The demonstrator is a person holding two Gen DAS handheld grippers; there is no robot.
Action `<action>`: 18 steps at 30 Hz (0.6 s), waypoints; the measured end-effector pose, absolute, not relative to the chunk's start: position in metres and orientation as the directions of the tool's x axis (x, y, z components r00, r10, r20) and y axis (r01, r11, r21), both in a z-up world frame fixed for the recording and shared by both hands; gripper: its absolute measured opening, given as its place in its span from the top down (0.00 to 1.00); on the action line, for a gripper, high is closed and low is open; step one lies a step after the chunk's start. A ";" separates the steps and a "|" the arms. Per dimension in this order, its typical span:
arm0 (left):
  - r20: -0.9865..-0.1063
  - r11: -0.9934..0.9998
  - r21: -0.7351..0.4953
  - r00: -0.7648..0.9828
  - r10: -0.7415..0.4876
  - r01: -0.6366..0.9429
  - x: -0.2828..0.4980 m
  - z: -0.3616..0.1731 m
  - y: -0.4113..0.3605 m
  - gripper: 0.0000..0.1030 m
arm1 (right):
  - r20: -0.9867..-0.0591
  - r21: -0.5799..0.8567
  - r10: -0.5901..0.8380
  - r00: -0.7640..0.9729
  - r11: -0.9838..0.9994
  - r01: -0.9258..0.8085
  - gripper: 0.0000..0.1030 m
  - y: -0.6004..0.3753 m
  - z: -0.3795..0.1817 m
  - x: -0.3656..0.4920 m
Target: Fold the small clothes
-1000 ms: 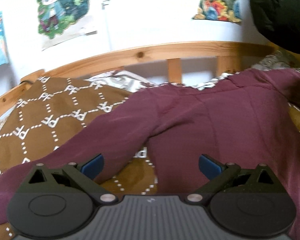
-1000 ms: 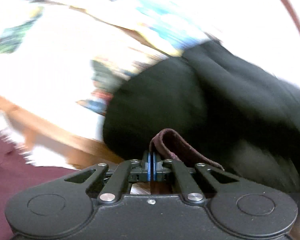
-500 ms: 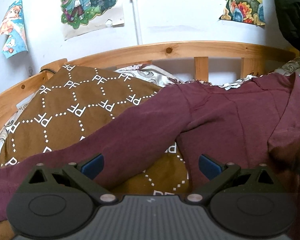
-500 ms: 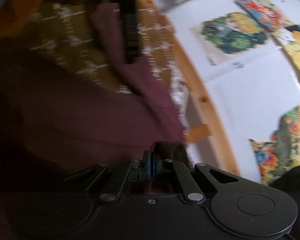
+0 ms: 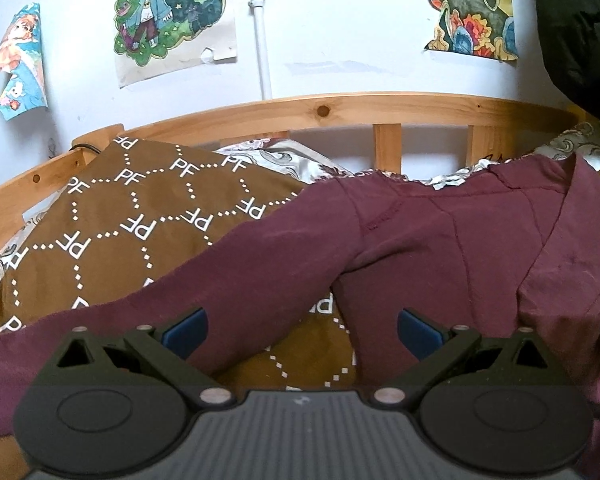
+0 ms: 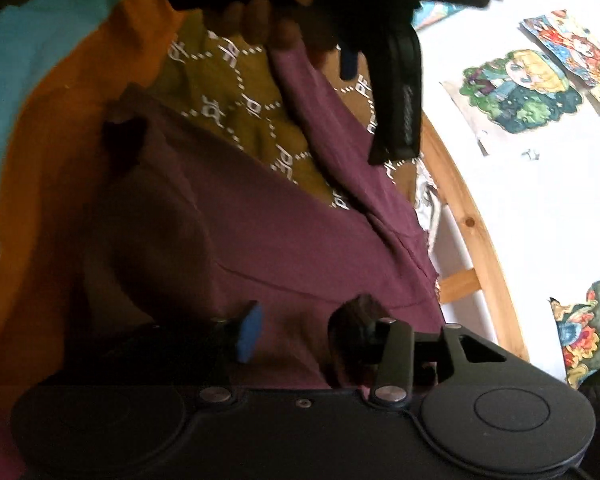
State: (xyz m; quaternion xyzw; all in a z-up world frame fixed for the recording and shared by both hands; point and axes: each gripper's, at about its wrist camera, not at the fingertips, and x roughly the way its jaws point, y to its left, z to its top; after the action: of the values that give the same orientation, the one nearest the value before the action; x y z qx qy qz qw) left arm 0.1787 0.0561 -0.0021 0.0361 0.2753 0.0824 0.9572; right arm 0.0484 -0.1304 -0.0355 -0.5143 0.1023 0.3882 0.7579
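Both my grippers are spread wide, holding nothing: left gripper (image 5: 300,330) over the maroon cotton trousers (image 5: 420,248); right gripper (image 6: 296,334) above their far end on the brown patterned blanket (image 5: 140,220).

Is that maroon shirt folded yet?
Partly: the maroon shirt has one side flap turned over; its sleeve lies spread across the brown cover.

Bed: wooden frame (image 5: 380,110), curved rail with slats, set against a white wall.
Cover: brown blanket (image 5: 140,220) with white dotted lattice and "PF" letters, spread over the bed.
Under cover: grey-white patterned sheet (image 5: 284,160) showing at the rail.
On cover: maroon garment (image 5: 420,248), spread flat, one long part running left, right edge folded over.
Right view: same garment (image 6: 280,240) on same blanket (image 6: 236,112); rail (image 6: 472,216) beside it.
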 end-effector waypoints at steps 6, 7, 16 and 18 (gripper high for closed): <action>-0.553 0.988 0.118 0.819 0.152 -0.104 0.176 -0.007 0.053 0.01 | -0.587 -0.577 0.444 0.677 0.357 -0.734 0.50 -0.144 -0.014 0.052; -0.573 0.989 0.114 0.808 0.140 -0.092 0.175 -0.009 0.051 0.01 | -0.570 -0.559 0.417 0.708 0.435 -0.706 0.48 -0.151 -0.009 0.058; -0.643 0.989 0.129 0.765 0.034 0.065 0.153 -0.031 0.023 0.01 | -0.547 -0.367 0.150 0.824 0.842 -0.396 0.37 -0.190 0.003 0.133; -0.640 0.987 0.123 0.768 0.001 0.101 0.149 -0.031 0.017 0.01 | -0.568 -0.364 0.155 0.808 0.833 -0.416 0.36 -0.182 -0.005 0.142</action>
State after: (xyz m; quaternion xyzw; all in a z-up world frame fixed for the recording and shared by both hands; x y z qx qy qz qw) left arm 0.1485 0.0173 -0.0310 0.0751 0.3392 -0.0265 0.9373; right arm 0.1421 -0.1823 -0.0050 -0.2435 0.2677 0.1554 0.9192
